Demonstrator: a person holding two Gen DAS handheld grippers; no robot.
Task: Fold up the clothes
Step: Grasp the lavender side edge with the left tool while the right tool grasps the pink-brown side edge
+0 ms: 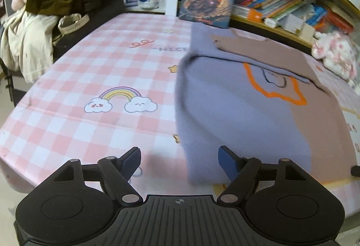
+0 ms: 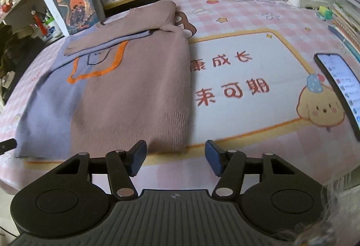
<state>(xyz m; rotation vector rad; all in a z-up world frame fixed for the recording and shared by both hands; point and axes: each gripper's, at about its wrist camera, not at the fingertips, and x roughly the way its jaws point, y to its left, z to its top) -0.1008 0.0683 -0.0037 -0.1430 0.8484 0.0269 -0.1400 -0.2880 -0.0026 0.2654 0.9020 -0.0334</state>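
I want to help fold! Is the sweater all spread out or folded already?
Partly folded: the sweater has both sleeves laid across its chest, but the body still lies full length on the table.

Sweater flat on table, lilac/mauve halves, orange outline graphic, both sleeves folded across chest.

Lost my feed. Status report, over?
Left gripper open, right gripper open, both empty. Sweater flat, sleeves folded in. Phone lying right of it.

Folded sweater before parted fingers
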